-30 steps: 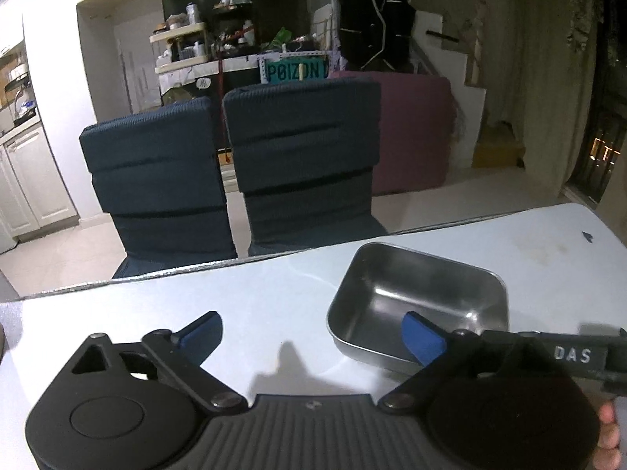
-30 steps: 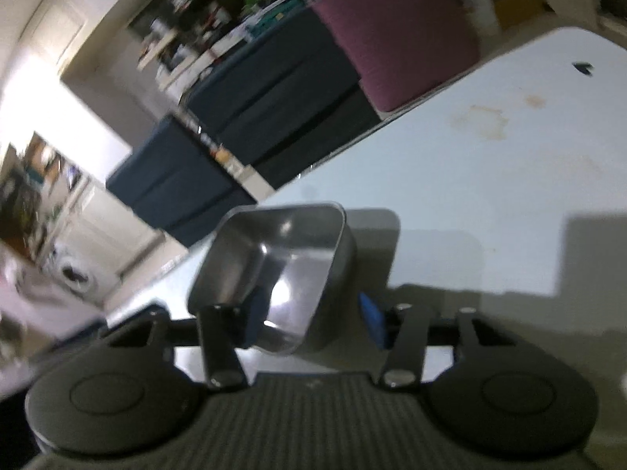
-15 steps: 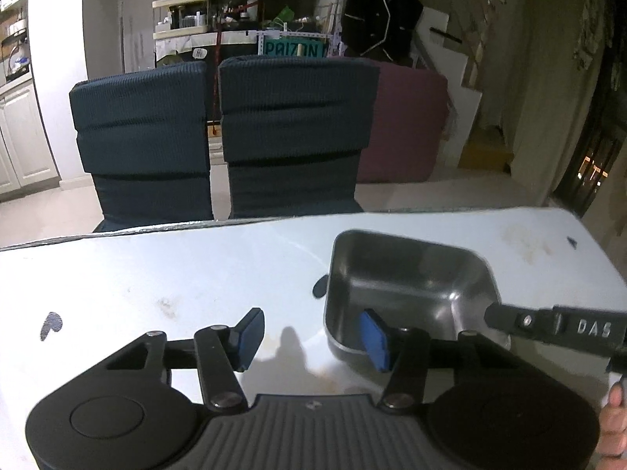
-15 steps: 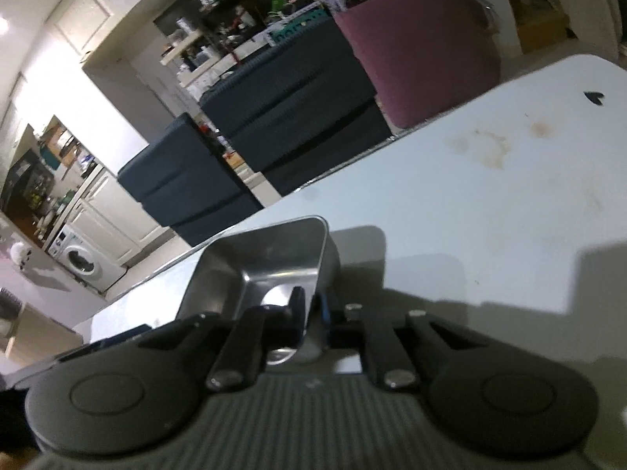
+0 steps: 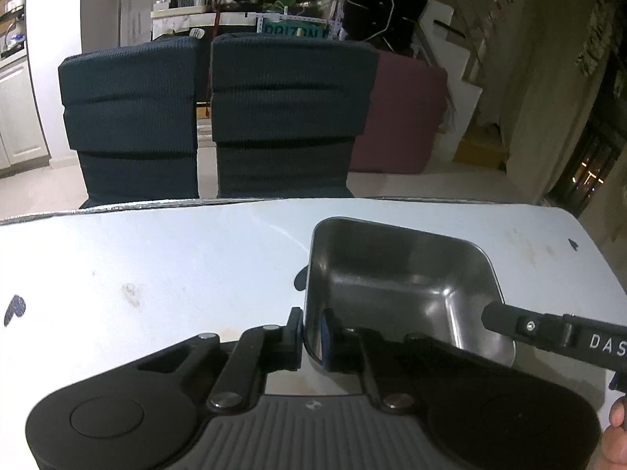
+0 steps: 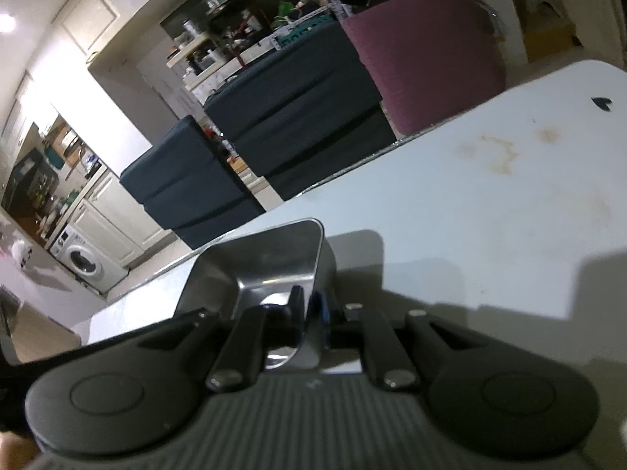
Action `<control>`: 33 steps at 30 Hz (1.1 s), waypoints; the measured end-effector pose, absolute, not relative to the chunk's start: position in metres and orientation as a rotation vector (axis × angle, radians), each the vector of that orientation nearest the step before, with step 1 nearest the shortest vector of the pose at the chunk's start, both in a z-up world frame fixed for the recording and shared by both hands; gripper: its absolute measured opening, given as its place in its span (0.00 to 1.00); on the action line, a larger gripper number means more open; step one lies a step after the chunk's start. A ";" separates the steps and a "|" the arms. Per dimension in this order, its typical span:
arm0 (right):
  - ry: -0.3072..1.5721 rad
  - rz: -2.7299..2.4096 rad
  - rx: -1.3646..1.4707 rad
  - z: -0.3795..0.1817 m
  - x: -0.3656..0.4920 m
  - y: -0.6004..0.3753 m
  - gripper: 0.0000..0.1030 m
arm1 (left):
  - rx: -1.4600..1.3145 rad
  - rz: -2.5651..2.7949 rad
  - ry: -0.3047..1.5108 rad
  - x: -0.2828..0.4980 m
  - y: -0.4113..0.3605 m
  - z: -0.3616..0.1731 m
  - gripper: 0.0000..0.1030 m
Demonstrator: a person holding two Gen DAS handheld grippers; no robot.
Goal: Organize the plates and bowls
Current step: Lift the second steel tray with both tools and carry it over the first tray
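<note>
A rectangular steel bowl (image 5: 395,282) stands on the white table (image 5: 156,266). My left gripper (image 5: 311,333) is shut on the bowl's near left wall, one blue pad inside and one outside. The right gripper's finger (image 5: 556,331), marked DAS, reaches in from the right edge to the bowl's right rim. In the right wrist view the same steel bowl (image 6: 258,262) sits just ahead, and my right gripper (image 6: 311,309) is shut on its near wall, one finger inside, one outside. A fingertip of the person shows at the lower right of the left wrist view.
Two dark blue chairs (image 5: 211,113) stand close behind the table's far edge, with a maroon sofa (image 5: 399,113) beyond. The table (image 6: 490,203) stretches away to the right of the bowl, stained, with a small dark mark (image 6: 599,102) near its rounded corner.
The left gripper moved to the bowl's left wall and went from wide open to shut on it. The right gripper closed from half open onto the bowl's wall.
</note>
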State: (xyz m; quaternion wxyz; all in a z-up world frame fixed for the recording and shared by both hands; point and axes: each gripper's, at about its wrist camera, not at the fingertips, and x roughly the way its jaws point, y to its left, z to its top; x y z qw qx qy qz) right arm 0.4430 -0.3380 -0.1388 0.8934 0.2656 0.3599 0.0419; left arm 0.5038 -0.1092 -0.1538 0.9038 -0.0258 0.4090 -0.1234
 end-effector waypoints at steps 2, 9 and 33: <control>0.752 0.090 0.540 -0.137 0.442 -0.337 0.10 | -0.054 -0.263 0.847 0.502 -0.106 -0.154 0.10; 0.778 0.127 0.476 -0.127 0.439 -0.330 0.10 | -0.047 -0.261 0.815 0.486 -0.100 -0.146 0.10; 0.738 0.193 0.419 -0.026 0.352 -0.305 0.07 | -0.086 -0.241 0.726 0.349 -0.064 -0.038 0.09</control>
